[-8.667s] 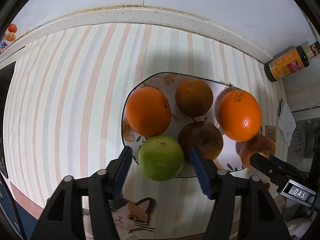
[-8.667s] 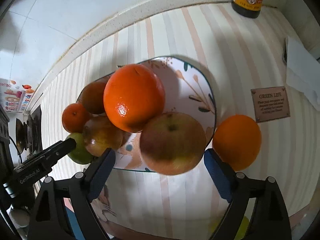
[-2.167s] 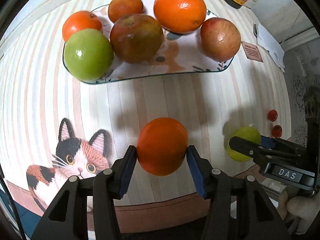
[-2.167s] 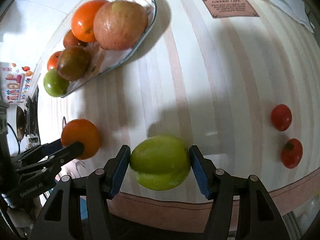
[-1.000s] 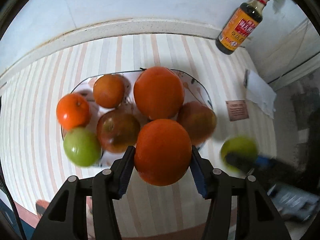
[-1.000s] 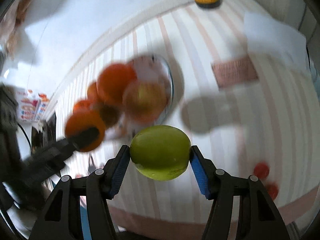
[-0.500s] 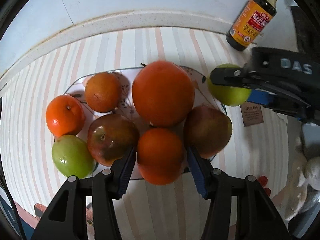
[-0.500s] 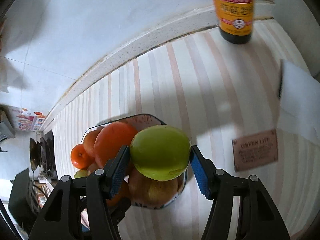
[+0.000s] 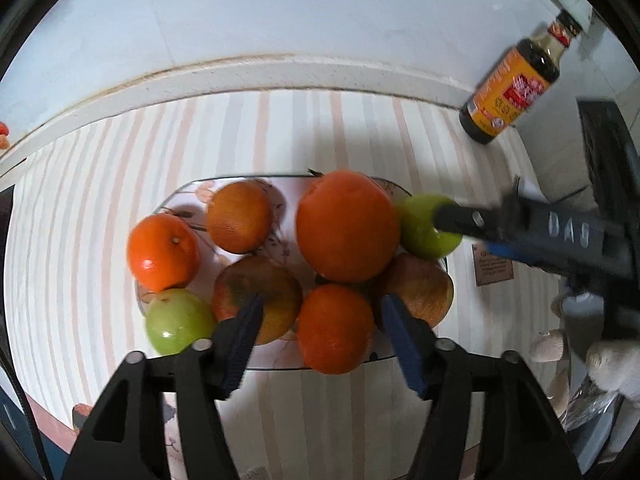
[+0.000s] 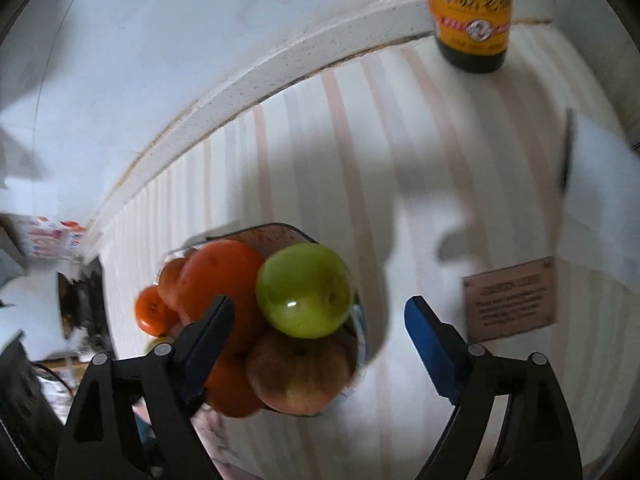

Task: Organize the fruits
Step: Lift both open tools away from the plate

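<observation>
Pink-striped tablecloth (image 9: 100, 208), white wall (image 9: 280, 12), sauce bottle (image 9: 510, 94) at back

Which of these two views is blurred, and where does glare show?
Left wrist view: fruit sharp, only the right gripper smeared at right. Right wrist view: soft throughout, left edge streaked, placard unreadable, a glare spot on the green apple.

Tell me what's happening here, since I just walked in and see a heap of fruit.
A person is loading fruit onto a plate with handheld tongs. The left tongs are opening around an orange at the plate's near edge, pads clear of it. The right tongs are opening too, leaving a green apple perched on the pile against a big orange. A sauce bottle stands by the wall.
</observation>
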A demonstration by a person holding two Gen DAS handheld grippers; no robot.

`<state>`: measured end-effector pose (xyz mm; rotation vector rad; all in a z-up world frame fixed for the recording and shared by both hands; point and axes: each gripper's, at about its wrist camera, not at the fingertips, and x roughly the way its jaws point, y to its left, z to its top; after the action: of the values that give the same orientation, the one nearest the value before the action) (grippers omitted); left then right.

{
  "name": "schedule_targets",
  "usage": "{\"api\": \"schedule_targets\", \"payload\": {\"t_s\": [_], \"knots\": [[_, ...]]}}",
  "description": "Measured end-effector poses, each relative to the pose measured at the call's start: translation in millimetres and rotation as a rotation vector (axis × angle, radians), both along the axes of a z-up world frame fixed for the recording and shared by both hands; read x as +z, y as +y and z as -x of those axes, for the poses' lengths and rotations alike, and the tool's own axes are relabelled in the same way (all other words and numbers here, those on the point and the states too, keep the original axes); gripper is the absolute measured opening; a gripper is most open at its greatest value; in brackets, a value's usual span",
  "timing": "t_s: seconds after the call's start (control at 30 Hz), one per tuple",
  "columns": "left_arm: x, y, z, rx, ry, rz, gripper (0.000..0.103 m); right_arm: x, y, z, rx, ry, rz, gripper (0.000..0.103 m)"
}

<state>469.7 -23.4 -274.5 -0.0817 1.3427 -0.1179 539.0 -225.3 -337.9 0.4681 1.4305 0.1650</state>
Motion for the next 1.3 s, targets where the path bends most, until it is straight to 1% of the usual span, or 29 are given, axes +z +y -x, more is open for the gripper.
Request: {"api": "schedule_targets", "payload": {"t_s": [0.03, 0.07, 0.1, 0.17, 0.23, 0.37, 0.57, 0.6, 0.7, 0.8, 1.13, 1.3], "knots": [[3, 2, 0, 0.004, -0.006, -0.007, 0.076, 4, 0, 3, 0.008, -0.005, 0.037, 0.096], [7, 6, 2, 0.011, -0.015, -0.019, 0.083, 10, 0, 8, 0.022, -0.020, 0.084, 0.096], [9, 10, 4, 0.021, -0.022, -0.033, 0.088, 15, 2, 13, 0.035, -0.032, 0.119, 0.096], [13, 20, 8, 0.044, -0.029, -0.047, 0.088, 25, 6, 25, 0.065, -0.058, 0.190, 0.096], [17, 29, 13, 0.067, -0.039, -0.057, 0.088, 35, 13, 39, 0.090, -0.086, 0.234, 0.096], [25, 45, 27, 0.106, -0.059, -0.068, 0.088, 54, 29, 68, 0.125, -0.149, 0.286, 0.096], [49, 60, 53, 0.134, -0.105, -0.097, 0.088, 84, 49, 108, 0.128, -0.230, 0.312, 0.097], [56, 63, 59, 0.141, -0.122, -0.111, 0.088, 90, 50, 115, 0.125, -0.245, 0.316, 0.097], [73, 67, 76, 0.139, -0.166, -0.120, 0.088, 109, 54, 138, 0.116, -0.282, 0.328, 0.097], [95, 70, 101, 0.125, -0.210, -0.126, 0.088, 128, 57, 159, 0.105, -0.322, 0.345, 0.097], [157, 70, 179, 0.093, -0.346, -0.127, 0.088, 197, 73, 244, 0.074, -0.442, 0.352, 0.097], [184, 73, 216, 0.083, -0.403, -0.110, 0.088, 229, 79, 288, 0.060, -0.502, 0.359, 0.097]]}}
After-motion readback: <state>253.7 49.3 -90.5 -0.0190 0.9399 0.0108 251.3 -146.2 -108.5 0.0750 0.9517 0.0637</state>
